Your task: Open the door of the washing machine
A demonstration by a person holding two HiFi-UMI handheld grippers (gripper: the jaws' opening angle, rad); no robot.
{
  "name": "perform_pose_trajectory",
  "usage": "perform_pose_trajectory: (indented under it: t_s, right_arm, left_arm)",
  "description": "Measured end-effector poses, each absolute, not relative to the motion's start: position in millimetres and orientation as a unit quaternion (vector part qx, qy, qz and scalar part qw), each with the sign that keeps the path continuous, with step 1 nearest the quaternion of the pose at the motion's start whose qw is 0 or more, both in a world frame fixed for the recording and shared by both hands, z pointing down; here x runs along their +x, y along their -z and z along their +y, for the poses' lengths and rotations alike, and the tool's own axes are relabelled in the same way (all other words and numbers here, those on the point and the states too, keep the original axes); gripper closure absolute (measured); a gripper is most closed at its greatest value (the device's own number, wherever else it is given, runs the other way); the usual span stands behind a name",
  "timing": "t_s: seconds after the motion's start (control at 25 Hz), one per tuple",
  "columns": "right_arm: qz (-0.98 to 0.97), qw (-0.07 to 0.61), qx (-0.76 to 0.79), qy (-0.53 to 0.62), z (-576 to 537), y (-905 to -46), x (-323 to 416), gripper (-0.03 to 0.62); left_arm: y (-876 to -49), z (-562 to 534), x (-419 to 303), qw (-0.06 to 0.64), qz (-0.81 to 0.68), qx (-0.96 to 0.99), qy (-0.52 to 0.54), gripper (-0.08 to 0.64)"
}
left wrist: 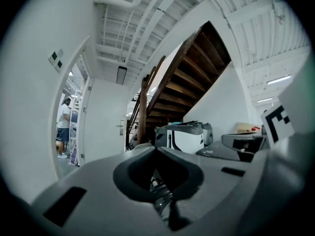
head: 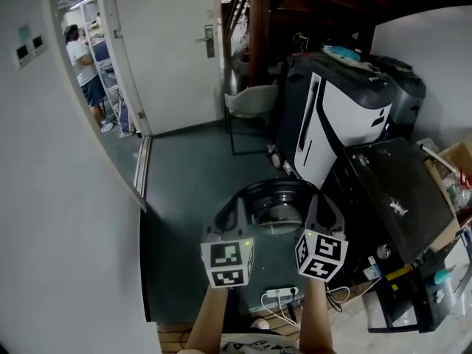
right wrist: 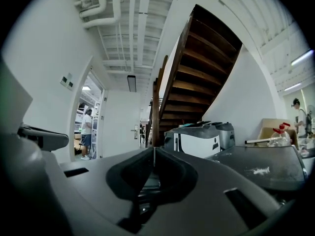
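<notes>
Our left gripper (head: 237, 211) and right gripper (head: 317, 209) are nearest, side by side and pointing level. On both, the fingers are pressed together and hold nothing. The round door (head: 274, 206) of the black washing machine (head: 398, 190) shows just beyond, between their tips.
</notes>
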State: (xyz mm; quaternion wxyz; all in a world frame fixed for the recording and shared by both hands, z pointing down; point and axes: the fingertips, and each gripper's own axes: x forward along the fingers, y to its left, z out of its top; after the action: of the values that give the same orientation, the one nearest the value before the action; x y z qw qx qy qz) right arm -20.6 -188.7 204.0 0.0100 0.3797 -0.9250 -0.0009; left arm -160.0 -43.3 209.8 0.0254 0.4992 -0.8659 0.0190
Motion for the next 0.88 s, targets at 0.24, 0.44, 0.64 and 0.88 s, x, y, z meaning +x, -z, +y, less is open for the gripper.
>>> perform_pose_trajectory:
  t_s: [0.24, 0.44, 0.64, 0.88]
  right_arm:
    - [-0.925, -0.003, 0.379, 0.005, -176, -193, 1, 0.569]
    - [-0.926, -0.010, 0.376, 0.003, -168, -189, 8, 0.572]
    - [-0.928, -0.012, 0.373, 0.005, -163, -187, 11, 0.572]
    - [-0.929, -0.014, 0.370, -0.002, -163, -189, 12, 0.573]
  left_arm:
    - [-193, -41, -141, 0.013, -0.862, 0.507, -0.016, 0.557]
    - [-187, -40, -131, 0.004, -0.857, 0.514, -0.024, 0.557]
    - [-184, -37, -128, 0.000, -0.856, 0.516, -0.022, 0.557]
    - [-187, -38, -126, 0.003, -0.856, 0.516, -0.022, 0.557]
